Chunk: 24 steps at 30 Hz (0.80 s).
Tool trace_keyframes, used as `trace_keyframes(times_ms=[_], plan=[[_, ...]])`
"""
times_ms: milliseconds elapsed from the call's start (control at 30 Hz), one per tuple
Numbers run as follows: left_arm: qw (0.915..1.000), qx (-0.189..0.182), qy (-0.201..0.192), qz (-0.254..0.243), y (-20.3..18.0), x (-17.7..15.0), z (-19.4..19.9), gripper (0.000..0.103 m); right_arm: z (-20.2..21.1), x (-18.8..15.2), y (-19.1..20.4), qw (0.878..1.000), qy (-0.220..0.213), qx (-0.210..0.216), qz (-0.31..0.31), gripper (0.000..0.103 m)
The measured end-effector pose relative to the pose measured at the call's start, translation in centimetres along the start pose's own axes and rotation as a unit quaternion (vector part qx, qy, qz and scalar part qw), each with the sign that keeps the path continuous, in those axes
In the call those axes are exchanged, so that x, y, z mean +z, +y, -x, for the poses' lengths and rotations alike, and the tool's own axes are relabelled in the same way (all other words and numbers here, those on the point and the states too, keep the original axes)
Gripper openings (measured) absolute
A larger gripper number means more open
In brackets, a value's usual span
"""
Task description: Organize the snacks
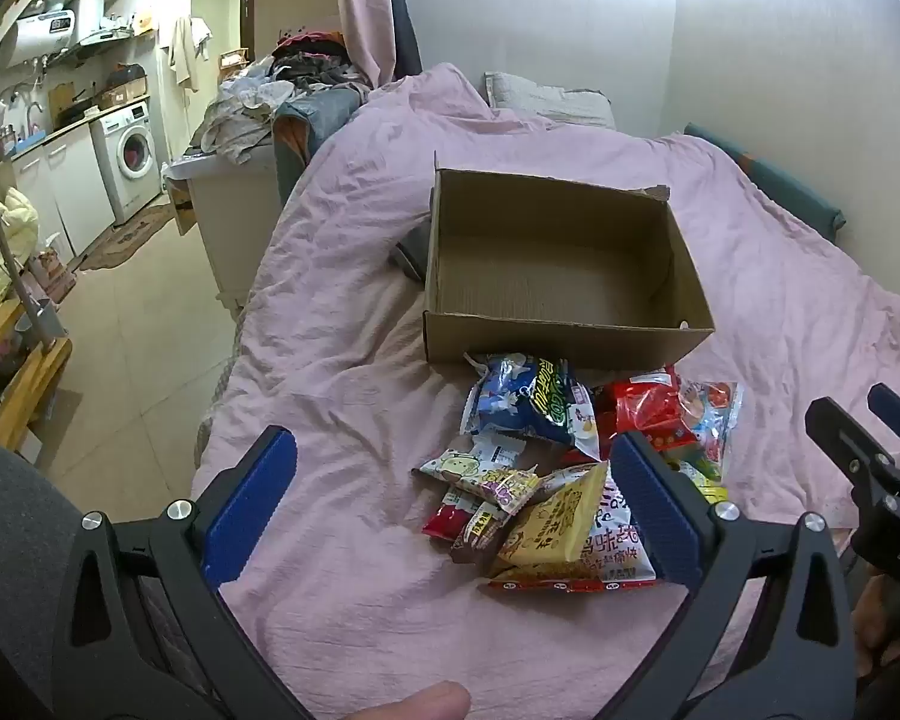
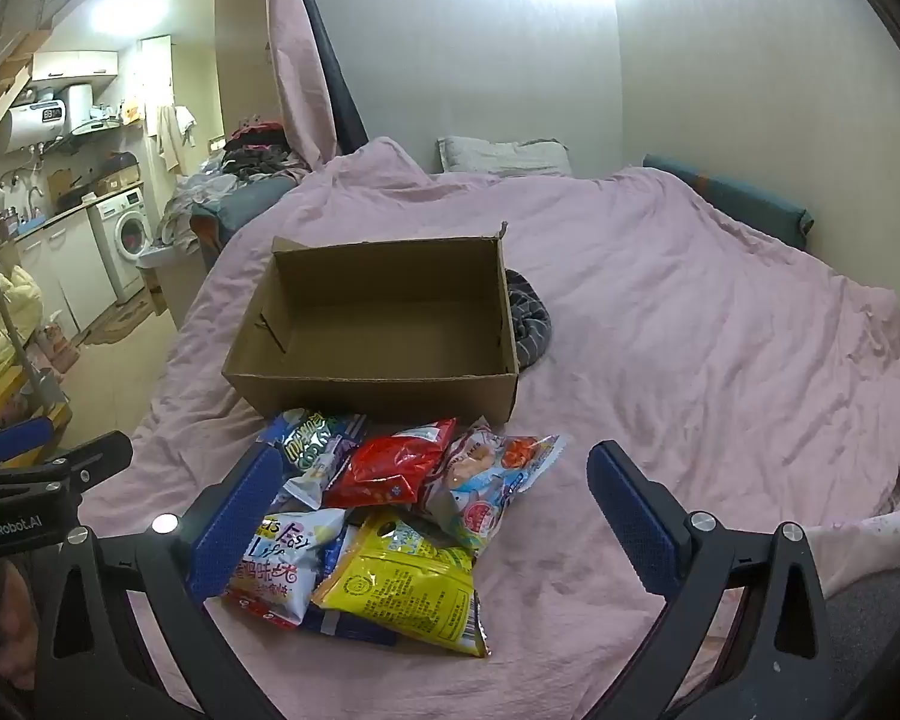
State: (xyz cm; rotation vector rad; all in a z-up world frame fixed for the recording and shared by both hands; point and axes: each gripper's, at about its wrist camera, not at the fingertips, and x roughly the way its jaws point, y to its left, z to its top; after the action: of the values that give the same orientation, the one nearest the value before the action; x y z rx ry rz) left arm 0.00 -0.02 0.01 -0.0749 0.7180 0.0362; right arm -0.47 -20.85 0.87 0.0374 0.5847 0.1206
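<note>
- Nearest the left wrist camera, a fingertip [image 1: 417, 701] shows at the bottom edge, under the left hand-held gripper [image 1: 456, 504].
- Left hand-held gripper: jaws spread wide with nothing between the pads; its right blue pad stands in front of the snack pile [image 1: 564, 480], and whether it touches a packet is hard to tell from this angle.
- Right hand-held gripper [image 2: 432, 516]: jaws likewise wide apart and holding nothing; its left pad overlaps the near-left packets, the right pad hangs over bare bedding.
- Snack pile lies on the pink duvet [image 1: 342, 360], just in front of the cardboard box [image 1: 564, 336], with the far packets touching or almost touching the box's near wall.
- On top in the right wrist view are a yellow bag [image 2: 402, 588], a red bag [image 2: 390, 468] and a white-blue bag [image 2: 282, 558].
- Cardboard box is open-topped, upright, and nothing shows inside it; a dark striped cloth [image 2: 528, 318] lies against its right wall.
- Open duvet spreads to the right of the pile and box, well clear of the pillow [image 2: 498, 156] at the wall.
- Left of the pile the bed's edge is near, dropping to the floor [image 1: 132, 348].
</note>
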Motion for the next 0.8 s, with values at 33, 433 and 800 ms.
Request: trace_keyframes(times_ms=[33, 433, 800], plan=[[1.0000, 0.001, -0.001, -0.001, -0.01, 0.00, 0.01, 0.103, 0.01, 0.00, -0.01, 1.000, -0.002, 0.001, -0.001, 0.103], [1.0000, -0.003, 0.002, 0.002, -0.10, -0.05, 0.01, 0.103, -0.09, 0.01, -0.26, 1.000, -0.002, -0.001, -0.001, 0.103], [1.0000, -0.002, 0.000, 0.002, 0.01, -0.27, -0.10, 0.103, -0.14, -0.05, -0.47, 1.000, 0.001, 0.002, 0.000, 0.103]])
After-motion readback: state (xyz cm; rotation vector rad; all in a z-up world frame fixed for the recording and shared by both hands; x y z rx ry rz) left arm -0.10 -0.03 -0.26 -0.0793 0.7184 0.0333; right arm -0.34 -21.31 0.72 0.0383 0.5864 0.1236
